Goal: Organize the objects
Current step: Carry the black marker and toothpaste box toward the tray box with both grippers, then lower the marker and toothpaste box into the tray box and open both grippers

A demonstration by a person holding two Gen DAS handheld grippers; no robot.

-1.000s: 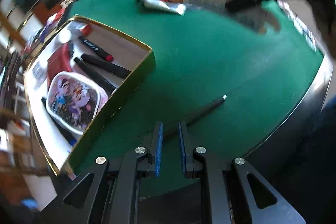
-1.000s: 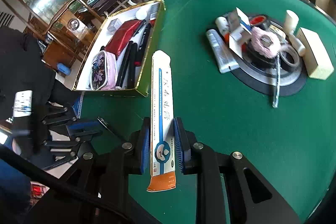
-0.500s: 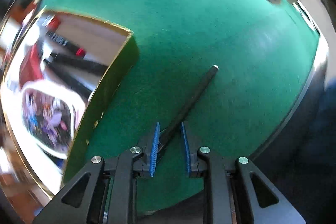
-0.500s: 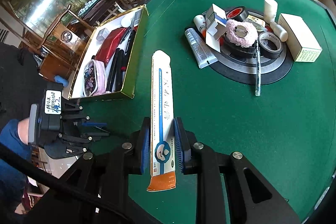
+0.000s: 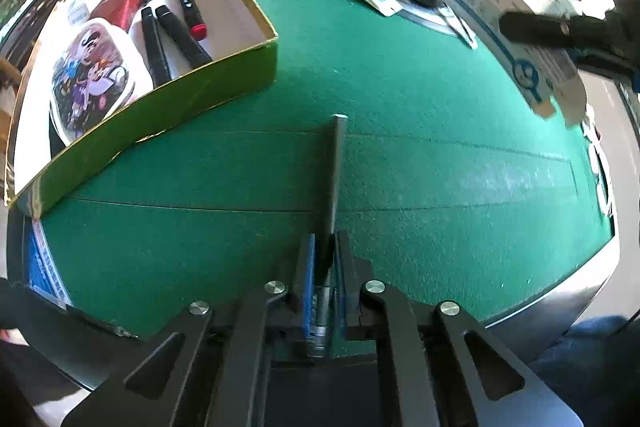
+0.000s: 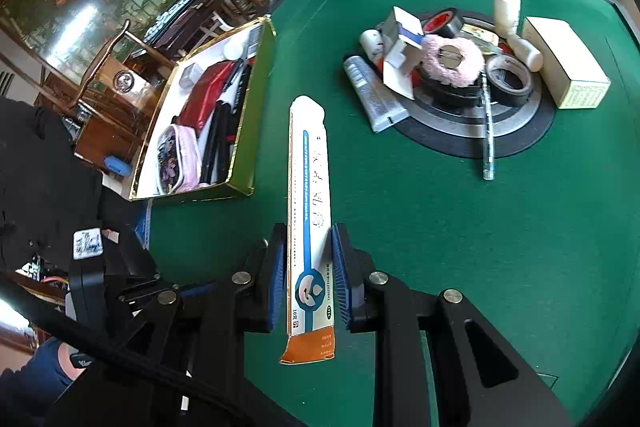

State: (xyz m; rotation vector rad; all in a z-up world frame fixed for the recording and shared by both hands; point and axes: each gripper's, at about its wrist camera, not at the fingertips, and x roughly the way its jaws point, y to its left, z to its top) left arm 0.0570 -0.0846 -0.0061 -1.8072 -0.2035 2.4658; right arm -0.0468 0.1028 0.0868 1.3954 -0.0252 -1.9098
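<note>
My left gripper is shut on a dark pen, which points forward above the green table. The gold-edged box lies to its left and holds black markers, a cartoon pouch and a red case. My right gripper is shut on a long white and blue medicine box, held above the table to the right of the gold-edged box. The medicine box also shows in the left wrist view.
A pile sits on a round black mat: a silver tube, a pink fluffy ring, tape rolls, a clear pen, a cream box. The table's dark rim is near. Wooden furniture stands beyond the table.
My left gripper has closed on the pen and lifted it, turning until it points straight ahead. My right gripper has stayed shut on the medicine box and drawn back slightly.
</note>
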